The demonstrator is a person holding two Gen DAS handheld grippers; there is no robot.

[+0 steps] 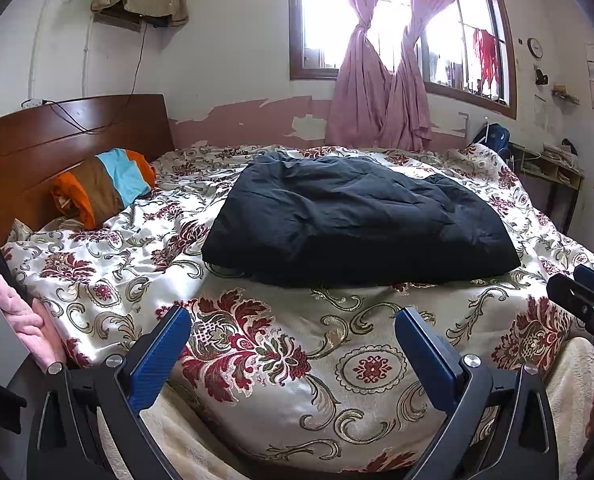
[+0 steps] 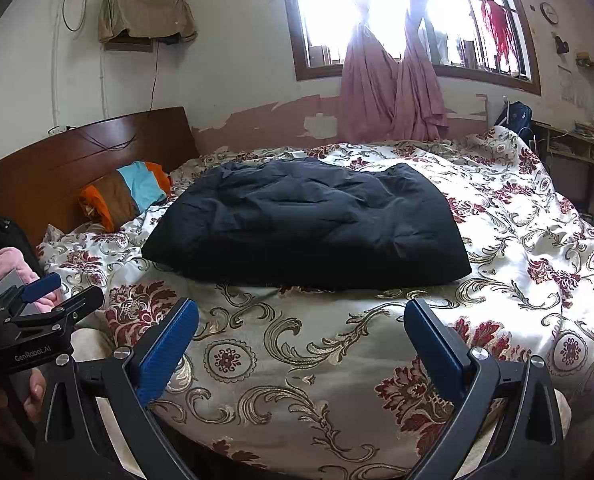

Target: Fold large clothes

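While both my left gripper [image 1: 293,344] and right gripper [image 2: 301,336] hang spread and empty, I risk pinching the floral bedspread [image 1: 257,360] with the puffy black garment [image 1: 357,220].

We look from the left wrist low over the near edge of the floral quilt [image 1: 257,360], facing across the bed toward the window [image 1: 397,20]. From the right wrist we face much the same way, seemingly from just to the right. Both views share the dark garment [image 1: 357,220] mid-bed, the headboard [image 2: 57,168] and the curtains [image 2: 393,92], none of them close.
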